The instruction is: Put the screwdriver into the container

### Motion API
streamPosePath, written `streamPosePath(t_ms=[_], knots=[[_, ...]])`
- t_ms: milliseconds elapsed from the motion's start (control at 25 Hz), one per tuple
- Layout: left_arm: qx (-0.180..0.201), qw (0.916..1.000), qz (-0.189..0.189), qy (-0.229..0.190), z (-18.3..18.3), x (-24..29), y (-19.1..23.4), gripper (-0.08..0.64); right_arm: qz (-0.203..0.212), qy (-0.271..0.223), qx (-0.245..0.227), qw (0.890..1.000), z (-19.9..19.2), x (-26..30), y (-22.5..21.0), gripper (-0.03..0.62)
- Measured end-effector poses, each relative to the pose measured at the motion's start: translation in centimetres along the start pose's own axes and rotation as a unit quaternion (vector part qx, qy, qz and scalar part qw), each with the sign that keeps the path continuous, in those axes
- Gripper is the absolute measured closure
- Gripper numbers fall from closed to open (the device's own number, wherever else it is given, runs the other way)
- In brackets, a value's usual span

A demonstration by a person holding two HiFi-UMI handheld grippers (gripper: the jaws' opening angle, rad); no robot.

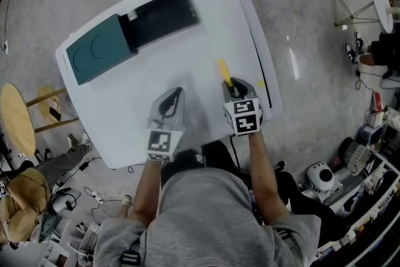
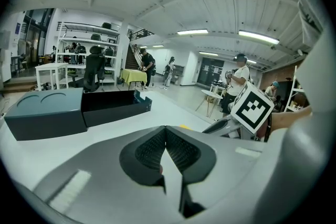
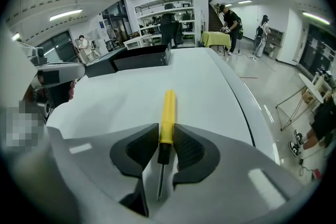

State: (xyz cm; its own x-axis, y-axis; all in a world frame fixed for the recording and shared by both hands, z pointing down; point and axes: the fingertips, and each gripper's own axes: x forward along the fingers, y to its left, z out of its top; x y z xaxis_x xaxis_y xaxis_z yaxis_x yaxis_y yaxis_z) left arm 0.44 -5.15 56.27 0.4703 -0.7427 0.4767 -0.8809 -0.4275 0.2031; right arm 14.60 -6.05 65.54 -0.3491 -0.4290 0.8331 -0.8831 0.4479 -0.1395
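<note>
Right gripper (image 3: 166,131) jaws seem pinched on screwdriver (image 3: 168,110) handle base; squeeze firmly, lift level toward container (image 1: 161,17). Left gripper (image 2: 165,136) closed tight, empty.

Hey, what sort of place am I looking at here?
Probably a lab or open workshop hall: storage shelves along the far wall, people working at tables behind, and cables and gear strewn on the floor beside the white table.
</note>
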Motion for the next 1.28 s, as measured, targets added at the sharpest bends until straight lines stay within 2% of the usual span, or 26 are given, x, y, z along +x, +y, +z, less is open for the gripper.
streamPosePath(t_ms=[600,1280], knots=[[0.005,0.9999,0.008,-0.011,1.0,-0.1,0.6,0.549,0.010,0.004,0.008,1.000,-0.1,-0.2,0.0,0.508],[0.022,0.9968,0.040,-0.065,4.8,-4.3,1.9,0.549,0.014,-0.073,-0.025,0.997,4.2,-5.3,3.2,0.509]])
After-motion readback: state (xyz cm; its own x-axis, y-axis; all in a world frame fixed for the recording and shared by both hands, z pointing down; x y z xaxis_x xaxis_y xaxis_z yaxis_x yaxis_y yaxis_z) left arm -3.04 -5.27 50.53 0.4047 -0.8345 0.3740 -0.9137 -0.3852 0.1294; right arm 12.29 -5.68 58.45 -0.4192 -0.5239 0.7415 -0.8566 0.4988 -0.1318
